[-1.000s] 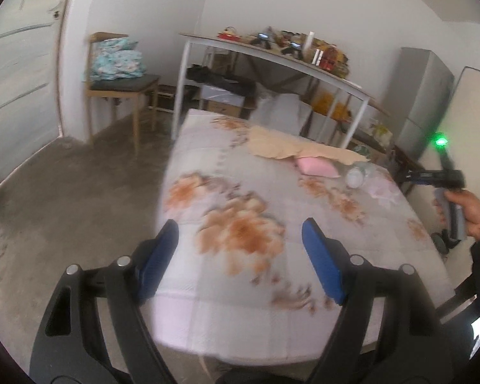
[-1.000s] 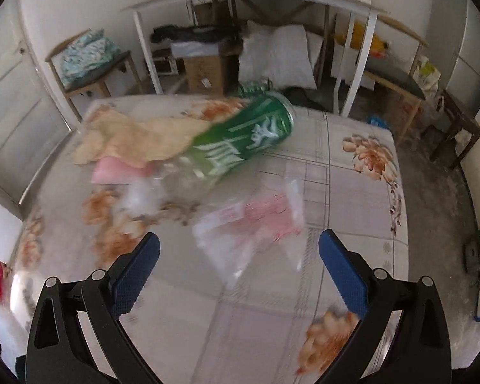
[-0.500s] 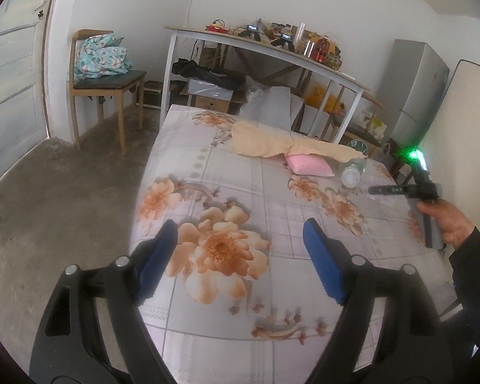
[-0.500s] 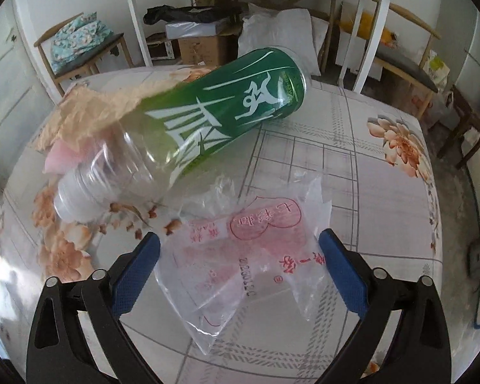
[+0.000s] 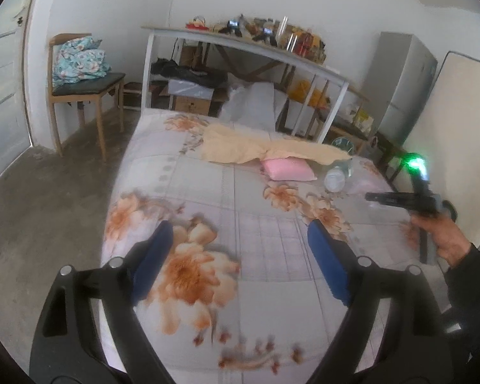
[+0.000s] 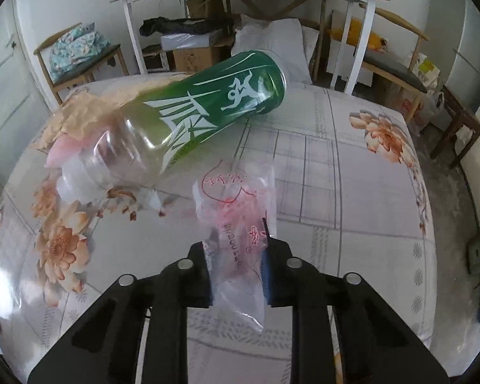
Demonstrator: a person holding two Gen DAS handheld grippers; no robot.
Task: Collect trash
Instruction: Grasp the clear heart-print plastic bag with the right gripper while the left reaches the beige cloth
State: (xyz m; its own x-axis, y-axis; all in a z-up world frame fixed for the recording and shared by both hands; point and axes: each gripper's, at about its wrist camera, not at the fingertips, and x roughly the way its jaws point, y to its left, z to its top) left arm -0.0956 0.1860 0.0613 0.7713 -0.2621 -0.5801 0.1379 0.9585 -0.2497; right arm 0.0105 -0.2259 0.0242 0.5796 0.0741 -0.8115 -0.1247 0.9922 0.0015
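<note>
A clear plastic bag (image 6: 236, 211) with red print lies on the flowered bed, and my right gripper (image 6: 238, 252) is shut on its near end. A clear plastic bottle (image 6: 188, 115) with a green label lies on its side just beyond the bag, cap toward the left. In the left wrist view the bottle (image 5: 337, 174) lies at the bed's far right, with the right gripper (image 5: 400, 200) held in a hand beside it. My left gripper (image 5: 240, 259) is open and empty above the near part of the bed.
A cream cloth (image 5: 265, 150) and a pink pillow (image 5: 288, 169) lie at the head of the bed (image 5: 208, 211). A white-framed table (image 5: 240, 48) with clutter stands behind. A wooden chair (image 5: 83, 92) with bedding stands at the left. Concrete floor (image 5: 41, 198) lies left of the bed.
My right gripper has moved down to the plastic bag and shut on it. My left gripper has moved in over the bed and stays open.
</note>
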